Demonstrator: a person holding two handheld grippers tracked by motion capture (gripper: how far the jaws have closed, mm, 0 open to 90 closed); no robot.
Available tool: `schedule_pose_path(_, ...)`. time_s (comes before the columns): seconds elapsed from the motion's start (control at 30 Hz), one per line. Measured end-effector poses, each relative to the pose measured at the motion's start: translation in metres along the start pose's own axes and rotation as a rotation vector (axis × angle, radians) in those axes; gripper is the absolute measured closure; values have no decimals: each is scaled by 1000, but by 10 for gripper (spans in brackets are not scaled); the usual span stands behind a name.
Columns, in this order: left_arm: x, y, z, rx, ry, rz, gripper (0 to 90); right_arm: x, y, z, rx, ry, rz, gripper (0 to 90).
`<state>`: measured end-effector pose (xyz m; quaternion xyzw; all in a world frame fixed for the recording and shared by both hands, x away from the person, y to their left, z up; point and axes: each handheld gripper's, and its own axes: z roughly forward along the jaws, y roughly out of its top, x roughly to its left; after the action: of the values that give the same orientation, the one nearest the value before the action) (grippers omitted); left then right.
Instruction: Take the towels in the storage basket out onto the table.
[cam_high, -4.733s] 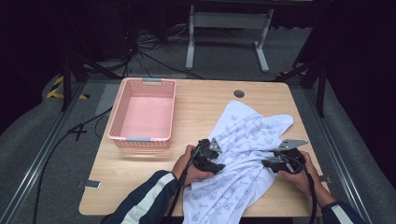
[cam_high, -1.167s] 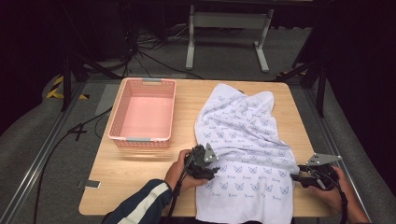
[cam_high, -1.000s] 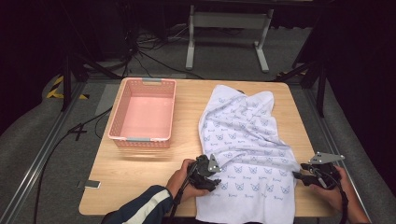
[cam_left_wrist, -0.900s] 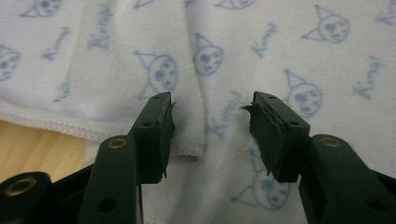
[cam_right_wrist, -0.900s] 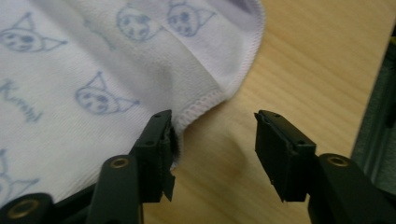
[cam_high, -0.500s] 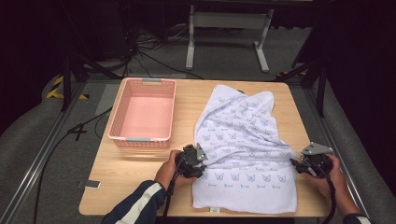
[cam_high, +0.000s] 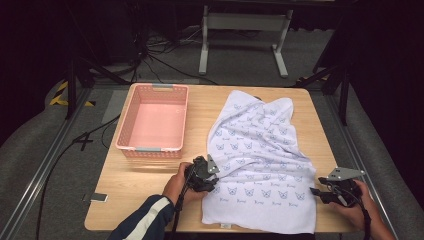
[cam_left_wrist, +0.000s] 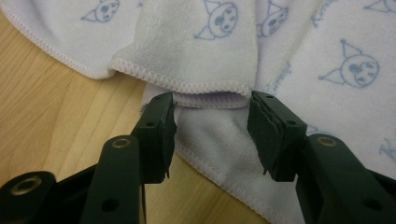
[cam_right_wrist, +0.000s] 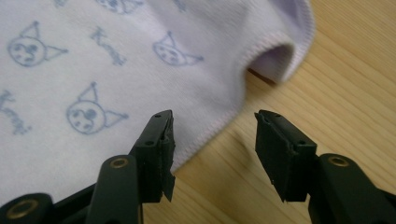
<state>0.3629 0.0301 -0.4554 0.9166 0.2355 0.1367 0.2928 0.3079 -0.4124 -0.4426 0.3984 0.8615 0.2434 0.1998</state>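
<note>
Work in hand: spreading and squaring a printed towel (cam_high: 260, 165) on the desk (cam_high: 150, 190).
Towel position: right half of the desk, running from the far edge to the near edge; the far part is narrower and rumpled, the near part lies flat.
Left gripper (cam_high: 207, 175): at the towel's near left edge. Its fingers (cam_left_wrist: 156, 135) stand apart, have just been closing, and straddle a folded hem without pressing it.
Right gripper (cam_high: 322, 192): at the towel's near right edge. Its fingers (cam_right_wrist: 156, 149) stand apart, after opening and then closing a little; one lies over the hem, the other over bare wood.
Basket (cam_high: 152, 122): pink lattice plastic, rectangular, on the far left of the desk, well apart from the towel.
Material: soft terry pile, white with pale blue cat-face print, overlocked hem; limp and prone to doubling.
Desk surface: smooth light wood grain.
Risk 1: the left fingers probably catch two layers at the fold, so the crease stays.
Risk 2: the right fingers may close on wood and slip off the thin hem.
Risk 3: uneven pull would likely skew the cloth toward the near edge.
</note>
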Motion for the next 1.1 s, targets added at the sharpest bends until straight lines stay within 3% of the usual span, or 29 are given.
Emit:
schedule_pose_path(0.13, 1, -4, -1, -11, -11, -12, 532, -5, -6, -4, 16, -19, 59, 447)
schedule_pose_path(0.27, -1, -6, -3, -13, 0, -25, 531, 0, -7, -6, 14, -42, 39, 447)
schedule_pose_path(0.33, -3, -7, -5, -5, 4, -27, 530, 9, -11, -17, -4, 32, 6, 444)
schedule_pose_path(0.4, -1, -9, -5, -12, -3, -28, 520, 11, -12, -20, -15, 51, 1, 444)
schedule_pose_path(0.53, 0, -10, -6, -9, -5, -40, 509, 24, -14, -23, -16, 141, -47, 426)
schedule_pose_path(0.6, 0, -10, -6, -9, 3, -30, 506, 34, -12, -15, 22, 156, -101, 423)
schedule_pose_path(0.7, 1, -11, -7, -8, -6, -35, 506, 37, -12, -16, 24, 139, -115, 426)
schedule_pose_path(0.8, 3, -14, -7, -11, -23, -53, 509, 34, -14, -19, 50, 114, -98, 408)
schedule_pose_path(0.9, 1, -15, -9, -5, -22, -44, 529, 30, -16, -21, 63, 96, -82, 413)
schedule_pose_path(1.0, -7, -20, -14, 0, -51, -37, 553, 33, -20, -24, 64, 115, -83, 472)
schedule_pose_path(1.1, -15, -26, -21, 12, -81, -38, 558, 38, -21, -27, 75, 166, -109, 480)
